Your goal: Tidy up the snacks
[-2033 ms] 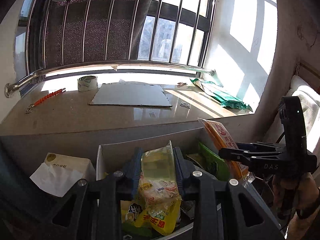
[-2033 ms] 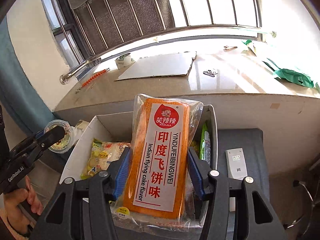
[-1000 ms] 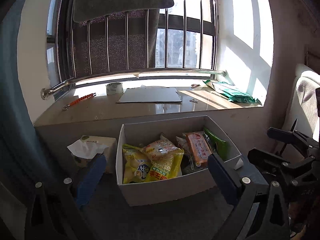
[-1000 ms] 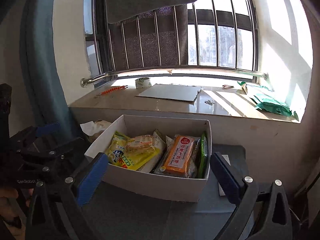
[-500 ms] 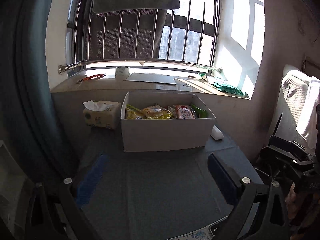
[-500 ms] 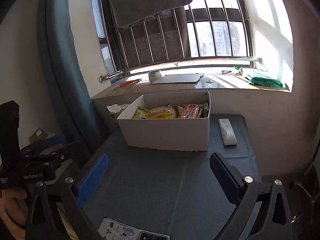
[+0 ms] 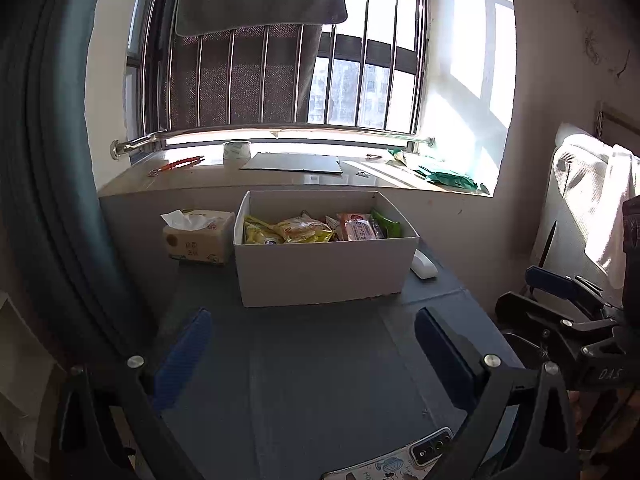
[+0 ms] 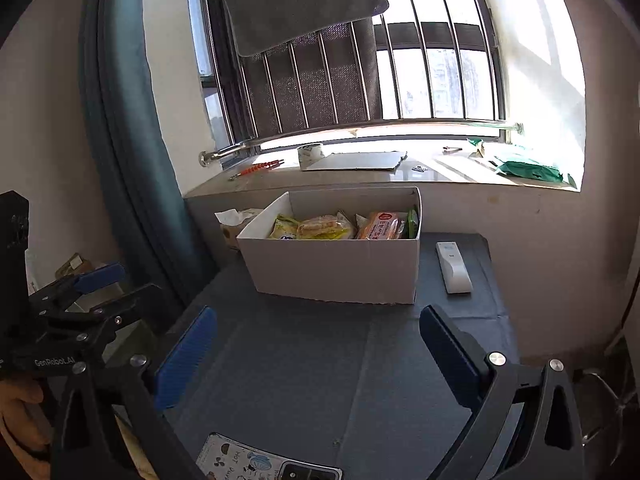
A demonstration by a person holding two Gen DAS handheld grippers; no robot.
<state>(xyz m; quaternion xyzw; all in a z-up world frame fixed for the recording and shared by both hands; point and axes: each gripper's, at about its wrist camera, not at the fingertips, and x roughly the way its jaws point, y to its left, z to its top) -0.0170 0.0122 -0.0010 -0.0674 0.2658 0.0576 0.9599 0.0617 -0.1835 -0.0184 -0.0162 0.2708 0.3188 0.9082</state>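
Note:
A white cardboard box [image 7: 324, 272] [image 8: 336, 268] stands on the grey table below the window sill. Inside lie yellow snack bags [image 7: 288, 231] [image 8: 316, 227], an orange flatbread packet [image 7: 358, 227] [image 8: 382, 225] and a green packet [image 7: 386, 224] [image 8: 412, 222]. My left gripper [image 7: 312, 354] is open and empty, well back from the box. My right gripper [image 8: 320, 354] is open too, holding nothing, at a similar distance. Each gripper shows at the edge of the other's view.
A tissue box [image 7: 198, 238] sits left of the snack box, a white remote [image 8: 453, 266] [image 7: 423, 265] to its right. A phone [image 8: 264, 462] [image 7: 404, 460] lies at the near table edge. Tape, cardboard and green bags rest on the sill [image 7: 256, 182]. A teal curtain [image 8: 120, 120] hangs left.
Both grippers let go of their snack packets into the box, opened, and pulled back and up from it. In the last half second they barely moved.

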